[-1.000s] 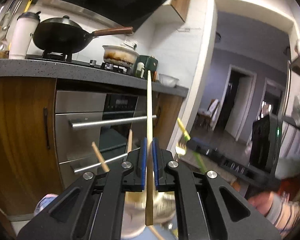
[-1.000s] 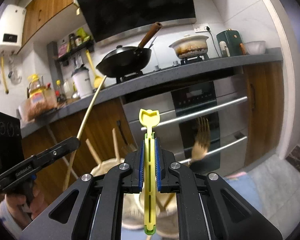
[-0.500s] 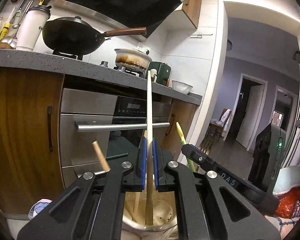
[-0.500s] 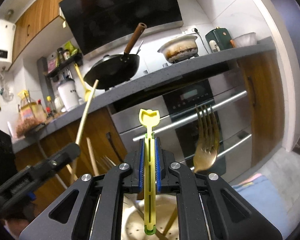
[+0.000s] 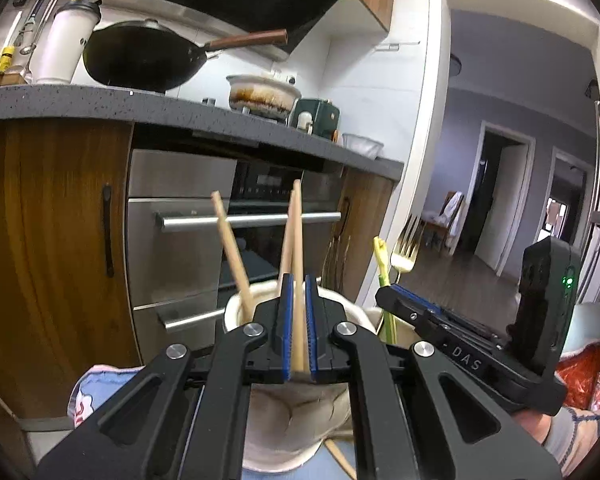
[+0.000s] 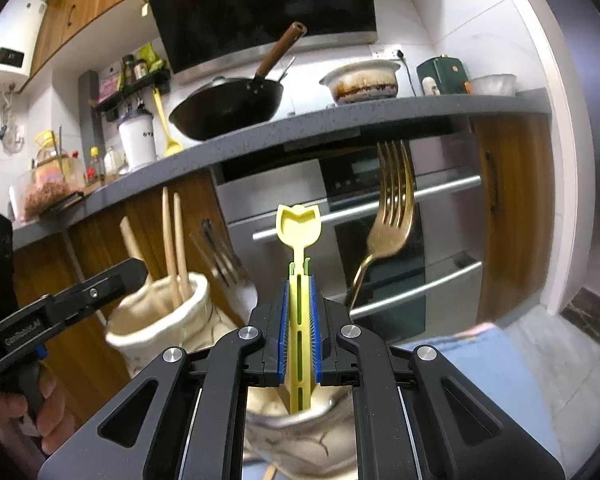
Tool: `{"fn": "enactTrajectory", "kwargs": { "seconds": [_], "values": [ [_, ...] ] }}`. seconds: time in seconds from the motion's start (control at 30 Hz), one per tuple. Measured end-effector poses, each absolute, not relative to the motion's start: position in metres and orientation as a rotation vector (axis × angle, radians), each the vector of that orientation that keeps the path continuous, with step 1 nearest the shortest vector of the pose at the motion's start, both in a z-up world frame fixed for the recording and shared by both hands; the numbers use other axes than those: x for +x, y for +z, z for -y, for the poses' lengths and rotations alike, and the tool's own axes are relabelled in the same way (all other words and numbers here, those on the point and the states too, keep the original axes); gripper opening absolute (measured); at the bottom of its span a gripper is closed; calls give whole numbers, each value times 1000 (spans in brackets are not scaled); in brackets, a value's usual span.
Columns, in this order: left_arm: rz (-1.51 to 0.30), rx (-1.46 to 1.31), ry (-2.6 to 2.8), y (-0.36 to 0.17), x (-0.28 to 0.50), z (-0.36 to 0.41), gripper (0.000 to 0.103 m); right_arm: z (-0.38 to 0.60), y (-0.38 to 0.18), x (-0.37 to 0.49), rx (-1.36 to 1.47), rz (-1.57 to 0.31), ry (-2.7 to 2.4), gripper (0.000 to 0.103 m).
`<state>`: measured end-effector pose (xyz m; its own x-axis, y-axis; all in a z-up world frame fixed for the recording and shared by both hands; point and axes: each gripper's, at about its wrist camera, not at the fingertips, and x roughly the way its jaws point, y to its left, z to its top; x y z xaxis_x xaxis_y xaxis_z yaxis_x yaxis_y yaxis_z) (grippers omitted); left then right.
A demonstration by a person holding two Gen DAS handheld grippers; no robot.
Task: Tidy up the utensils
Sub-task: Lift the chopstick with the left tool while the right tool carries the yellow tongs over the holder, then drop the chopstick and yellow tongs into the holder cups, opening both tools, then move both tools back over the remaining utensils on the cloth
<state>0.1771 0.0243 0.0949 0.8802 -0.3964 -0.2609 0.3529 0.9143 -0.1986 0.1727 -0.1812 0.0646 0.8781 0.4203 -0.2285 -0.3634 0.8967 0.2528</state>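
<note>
My left gripper (image 5: 298, 330) is shut on a wooden chopstick (image 5: 297, 248) that stands upright in a cream ceramic holder (image 5: 288, 412) right below it; two more chopsticks (image 5: 230, 248) lean in the holder. My right gripper (image 6: 299, 332) is shut on a yellow plastic utensil (image 6: 299, 232), upright over a second cream holder (image 6: 300, 432). A gold fork (image 6: 392, 216) stands in that holder. The left gripper (image 6: 112, 280) shows in the right wrist view beside the chopstick holder (image 6: 160, 320); the right gripper (image 5: 404, 306) shows in the left wrist view.
A grey counter (image 5: 160, 108) above holds a black wok (image 5: 144, 60), a white pot (image 5: 262, 94) and a white tumbler (image 5: 66, 44). An oven with steel handles (image 5: 240, 220) stands behind the holders. A blue cloth (image 6: 476, 356) lies under them. A doorway (image 5: 500, 200) opens at right.
Both grippers have come down: the chopstick has dropped deep into its holder and the yellow utensil's lower end now sits in the other holder. The right gripper has moved closer to the left one.
</note>
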Motion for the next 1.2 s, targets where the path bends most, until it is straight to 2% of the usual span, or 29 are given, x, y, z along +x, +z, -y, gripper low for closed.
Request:
{"fn": "enactTrajectory", "kwargs": {
  "seconds": [0.17, 0.23, 0.3, 0.43, 0.5, 0.53, 0.63, 0.7, 0.8, 0.87, 1.2],
  "values": [
    [-323, -132, -372, 94, 177, -22, 7, 180, 62, 170, 191, -317, 406, 11],
    [-321, -127, -371, 96, 175, -22, 9, 181, 63, 167, 189, -313, 403, 23],
    [-316, -113, -362, 99, 171, -21, 21, 185, 66, 160, 192, -305, 404, 28],
    [-308, -76, -347, 103, 160, -21, 27, 192, 72, 149, 200, -292, 400, 40],
    [-307, -61, -337, 105, 156, -21, 33, 196, 75, 143, 196, -289, 397, 46],
    [-307, -55, -332, 106, 153, -22, 36, 198, 76, 139, 190, -290, 392, 54],
    [-306, -50, -324, 107, 145, -24, 50, 202, 79, 131, 183, -290, 384, 76],
    [-307, -48, -308, 109, 140, -26, 70, 205, 80, 126, 182, -292, 383, 82],
    [-294, -46, -278, 113, 131, -29, 92, 208, 84, 118, 176, -296, 384, 96],
    [-279, -46, -259, 117, 123, -31, 97, 210, 87, 111, 168, -296, 390, 98],
    [-283, -63, -219, 120, 90, -47, 97, 222, 87, 81, 117, -333, 348, 98]
  ]
}}
